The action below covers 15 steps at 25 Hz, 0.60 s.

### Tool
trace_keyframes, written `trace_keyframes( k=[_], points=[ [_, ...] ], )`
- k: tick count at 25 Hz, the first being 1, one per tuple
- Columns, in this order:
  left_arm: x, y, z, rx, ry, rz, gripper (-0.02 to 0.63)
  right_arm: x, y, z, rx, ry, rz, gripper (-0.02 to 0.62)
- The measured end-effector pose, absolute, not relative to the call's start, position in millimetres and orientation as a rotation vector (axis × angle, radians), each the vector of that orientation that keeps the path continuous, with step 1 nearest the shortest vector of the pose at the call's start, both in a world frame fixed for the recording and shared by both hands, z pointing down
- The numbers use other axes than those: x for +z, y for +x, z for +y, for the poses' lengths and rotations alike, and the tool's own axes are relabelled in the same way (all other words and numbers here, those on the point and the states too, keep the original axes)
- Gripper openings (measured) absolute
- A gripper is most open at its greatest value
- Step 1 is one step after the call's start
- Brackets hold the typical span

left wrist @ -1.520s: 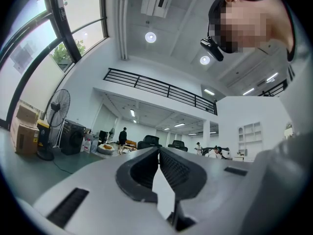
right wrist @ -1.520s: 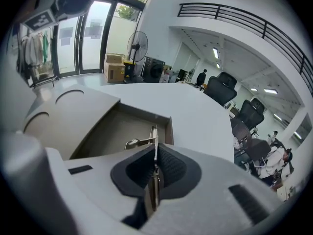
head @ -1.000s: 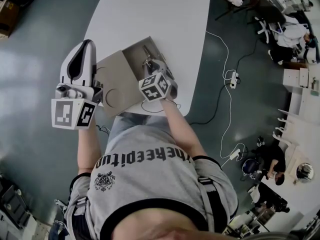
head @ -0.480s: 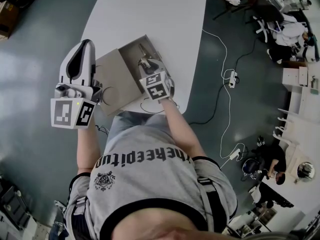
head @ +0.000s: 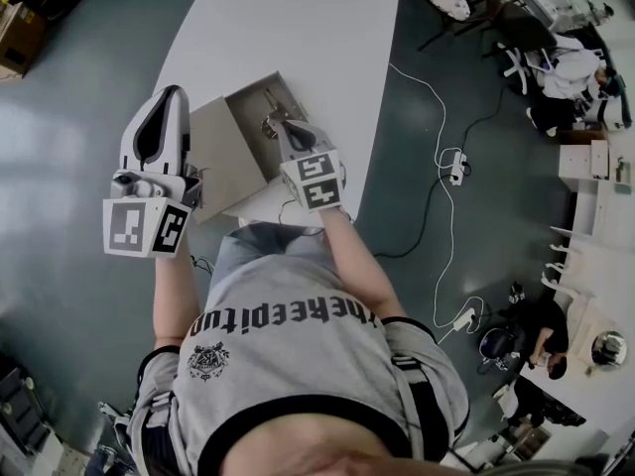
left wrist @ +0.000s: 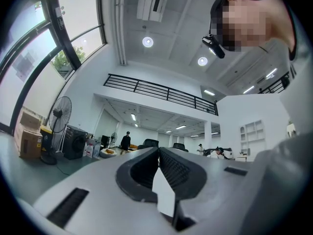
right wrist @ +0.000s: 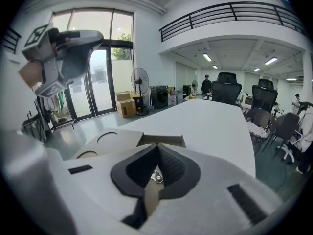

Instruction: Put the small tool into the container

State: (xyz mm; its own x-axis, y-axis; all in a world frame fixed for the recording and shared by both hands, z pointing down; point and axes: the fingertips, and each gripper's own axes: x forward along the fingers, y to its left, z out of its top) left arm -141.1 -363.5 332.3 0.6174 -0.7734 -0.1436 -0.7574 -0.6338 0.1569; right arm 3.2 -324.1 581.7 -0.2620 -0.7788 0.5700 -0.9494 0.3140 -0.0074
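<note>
An open cardboard box (head: 250, 85) stands near the front edge of the white table (head: 298, 18), its lid (head: 223, 152) folded out to the left. A small metal tool (head: 268, 119) lies inside the box. My right gripper (head: 284, 127) hangs just above the box, tilted down; its jaws have just been closing and now meet with nothing between them. In the right gripper view the tool (right wrist: 156, 176) shows below the joined tips (right wrist: 157, 145). My left gripper (head: 171, 92) is held off the table's left side, shut and empty, pointing out level.
The box sits close to the table's near edge. A cable (head: 437, 117) and a power strip (head: 458, 159) lie on the floor to the right. Office chairs (right wrist: 227, 92) stand at the table's far end, with a fan (right wrist: 139, 77) and cartons by the windows.
The right gripper has lifted out of the box and drawn back toward the person, leaving the tool inside. The left gripper has drifted slightly forward.
</note>
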Motion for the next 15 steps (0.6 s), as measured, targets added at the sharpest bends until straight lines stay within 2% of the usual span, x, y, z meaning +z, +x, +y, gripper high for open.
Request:
trace_keyframes(
  k=[15],
  points=[
    [303.4,-134.2,-290.1,-0.329,2.716,-1.464,0.012,506.2,15.6,-273.9,0.398,1.539,-2.319,0.003]
  ],
)
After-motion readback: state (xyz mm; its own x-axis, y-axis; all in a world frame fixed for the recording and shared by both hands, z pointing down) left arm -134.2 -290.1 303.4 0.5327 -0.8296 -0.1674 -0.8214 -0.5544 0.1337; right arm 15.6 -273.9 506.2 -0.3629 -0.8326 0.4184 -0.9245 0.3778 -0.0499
